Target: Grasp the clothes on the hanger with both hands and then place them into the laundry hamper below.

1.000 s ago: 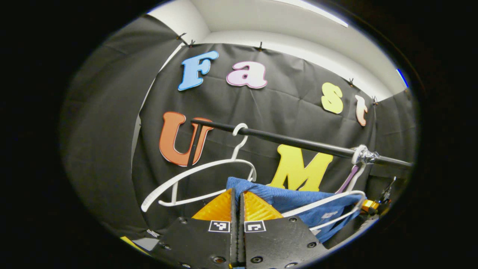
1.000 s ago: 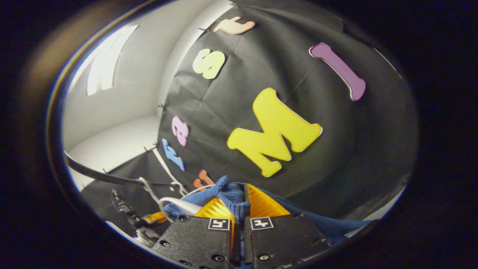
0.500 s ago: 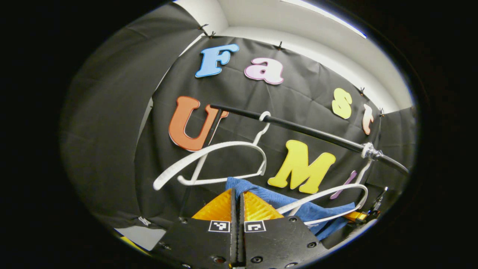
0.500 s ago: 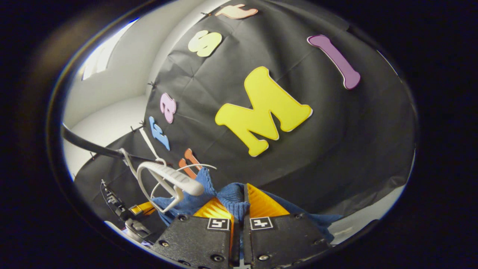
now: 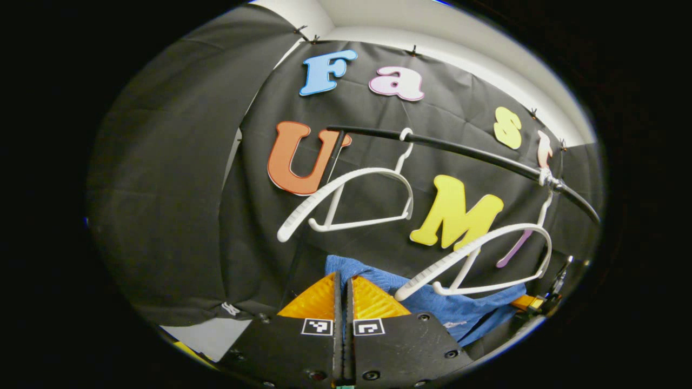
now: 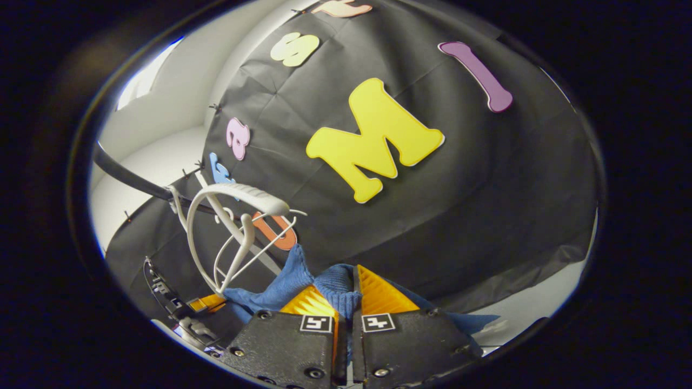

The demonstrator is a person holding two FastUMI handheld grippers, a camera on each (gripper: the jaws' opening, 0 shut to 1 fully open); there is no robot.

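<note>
A blue knit garment (image 5: 465, 312) stretches between my two grippers, below the white hangers. My left gripper (image 5: 342, 278) is shut on one corner of it, the cloth rising just behind the tips. My right gripper (image 6: 346, 285) is shut on a bunched fold of the garment (image 6: 284, 278). The nearer white hanger (image 5: 489, 254) hangs bare from the black rail (image 5: 470, 151), just above the cloth. In the right gripper view that hanger (image 6: 233, 216) sits at the left, over the left gripper (image 6: 181, 305). The right gripper (image 5: 540, 302) appears at the far right of the left gripper view.
A second bare white hanger (image 5: 354, 200) hangs farther left on the rail. The rail's upright post (image 5: 330, 167) stands behind it. Black cloth walls close in the back and sides. A pale strip of floor (image 6: 540, 294) shows under the cloth's edge.
Both grippers have dropped, taking the blue garment down with them. The garment has slid off the nearer hanger, which now hangs bare above it. The rail and hangers sit higher in both views.
</note>
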